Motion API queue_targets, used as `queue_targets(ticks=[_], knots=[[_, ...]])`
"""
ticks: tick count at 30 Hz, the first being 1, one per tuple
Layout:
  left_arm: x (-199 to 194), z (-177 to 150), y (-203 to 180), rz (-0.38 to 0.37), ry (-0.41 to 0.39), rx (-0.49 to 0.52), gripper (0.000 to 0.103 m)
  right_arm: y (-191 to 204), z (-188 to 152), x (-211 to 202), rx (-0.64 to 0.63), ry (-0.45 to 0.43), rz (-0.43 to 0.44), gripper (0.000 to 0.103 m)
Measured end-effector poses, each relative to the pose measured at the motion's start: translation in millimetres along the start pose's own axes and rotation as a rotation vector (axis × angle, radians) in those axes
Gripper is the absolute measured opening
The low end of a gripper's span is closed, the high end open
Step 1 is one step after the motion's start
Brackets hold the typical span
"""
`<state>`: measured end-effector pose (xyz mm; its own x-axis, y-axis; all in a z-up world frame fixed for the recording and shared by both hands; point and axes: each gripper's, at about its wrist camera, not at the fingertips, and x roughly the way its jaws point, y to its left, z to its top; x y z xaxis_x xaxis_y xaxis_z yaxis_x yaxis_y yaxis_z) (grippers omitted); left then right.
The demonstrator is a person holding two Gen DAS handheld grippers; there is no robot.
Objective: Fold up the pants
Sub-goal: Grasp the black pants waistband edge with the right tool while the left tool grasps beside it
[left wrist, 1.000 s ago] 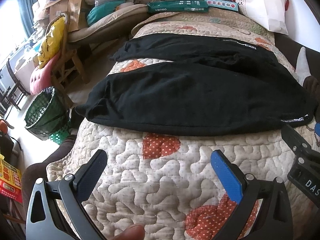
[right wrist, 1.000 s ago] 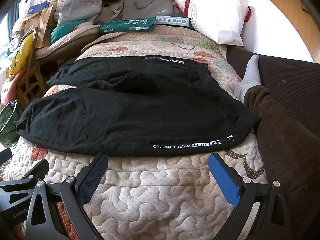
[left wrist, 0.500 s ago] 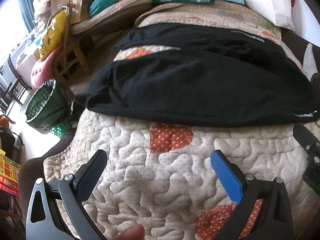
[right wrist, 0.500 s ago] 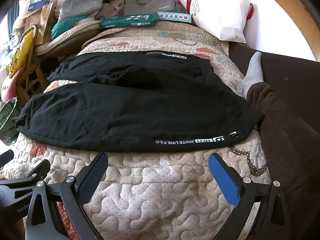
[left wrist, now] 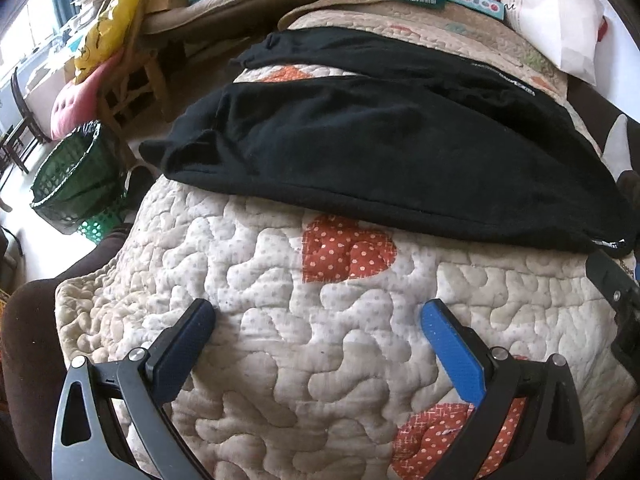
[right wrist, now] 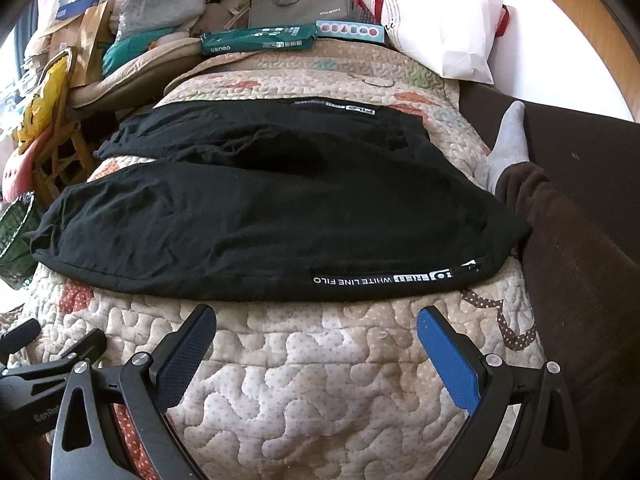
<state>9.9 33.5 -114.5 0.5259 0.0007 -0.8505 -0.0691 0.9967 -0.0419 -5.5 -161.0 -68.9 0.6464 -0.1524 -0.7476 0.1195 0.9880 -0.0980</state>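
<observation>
Since 1 s ago we see the left gripper has swung left: the green basket sits higher in its view, more quilt shows below the black pants. Pants lie flat across the quilt, legs w/ cuffs at left, split apart; waist at right, white lettering on near edge. Right gripper sits just short of that edge. Both jaws wide apart, holding nothing.

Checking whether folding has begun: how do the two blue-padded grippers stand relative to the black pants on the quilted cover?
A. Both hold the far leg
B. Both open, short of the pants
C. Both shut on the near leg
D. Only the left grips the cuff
B: the left gripper and right gripper are both open over the quilted cover, short of the black pants.
</observation>
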Motion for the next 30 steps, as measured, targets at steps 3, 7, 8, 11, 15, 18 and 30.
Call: queue_targets(ticks=[3, 7, 8, 11, 15, 18, 30], knots=[[-1.2, -0.2, -2.1, 0.008, 0.005, 0.033, 0.103, 4.1, 1.5, -0.6, -0.016, 0.000, -0.011, 0.102], [-10.4, 12.0, 5.0, 0.021, 0.013, 0.028, 0.101, 8.8, 2.2, -4.8, -0.046, -0.012, 0.002, 0.102], [-18.5, 17.5, 10.4, 0.019, -0.011, 0.014, 0.101, 7.9, 5.5, -8.7, -0.050, -0.021, -0.001, 0.102], [-43.3, 38.8, 25.8, -0.033, -0.081, -0.008, 0.101, -2.3, 23.1, -24.9, -0.028, -0.075, 0.026, 0.101], [-63.5, 80.6, 44.6, -0.018, -0.182, 0.005, 0.101, -23.9, 70.3, -45.1, -0.017, -0.160, 0.149, 0.102], [-57.1, 121.8, 60.6, -0.034, -0.188, -0.016, 0.101, -39.7, 111.4, -29.0, -0.019, -0.086, 0.286, 0.102], [46.4, 275.4, 62.6, -0.161, -0.097, 0.114, 0.098, -114.9, 229.8, 112.8, -0.012, 0.120, 0.335, 0.093]])
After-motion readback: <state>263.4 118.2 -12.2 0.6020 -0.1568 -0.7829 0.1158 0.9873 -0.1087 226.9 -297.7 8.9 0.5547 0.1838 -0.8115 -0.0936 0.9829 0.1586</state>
